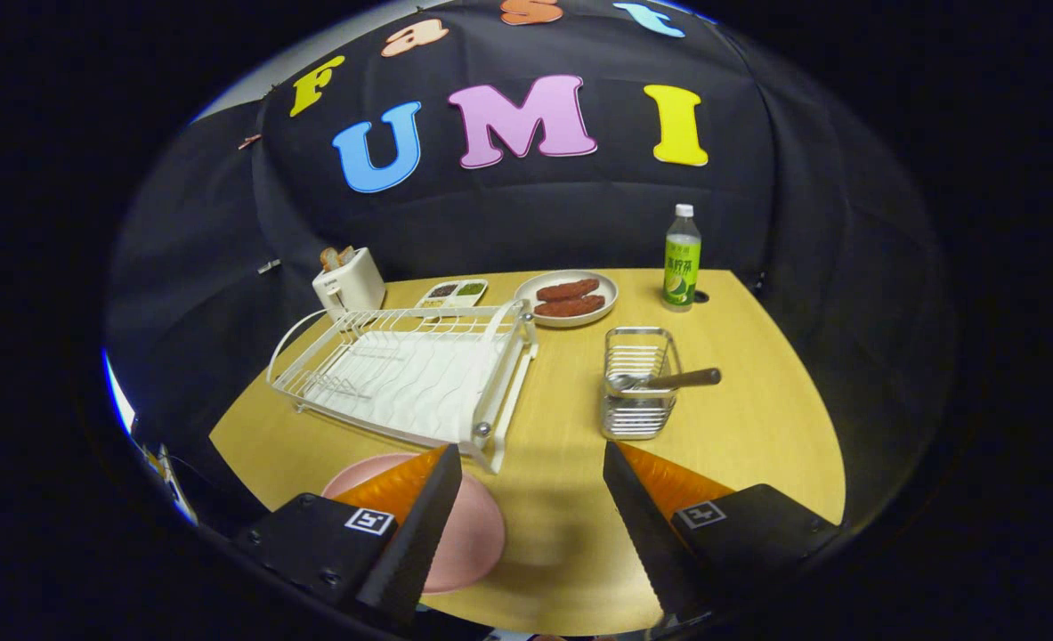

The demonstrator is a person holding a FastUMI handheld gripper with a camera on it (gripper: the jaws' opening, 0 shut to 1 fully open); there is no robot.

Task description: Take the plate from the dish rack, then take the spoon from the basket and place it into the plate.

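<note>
A pink plate [473,534] lies flat on the wooden table near its front edge, partly under my left finger [419,516]. The white dish rack [410,369] stands just beyond it with no dishes in it. A wire basket [637,396] stands ahead of my right finger, and the spoon [668,380] lies across its top with a brown handle pointing right. My gripper [530,472] is open above the table, nothing between its fingers.
At the back of the table [757,418] stand a white toaster [348,283] with bread, a small divided tray [455,292], a plate with brown food [569,298] and a green bottle [682,260]. Bare wood lies between rack and basket.
</note>
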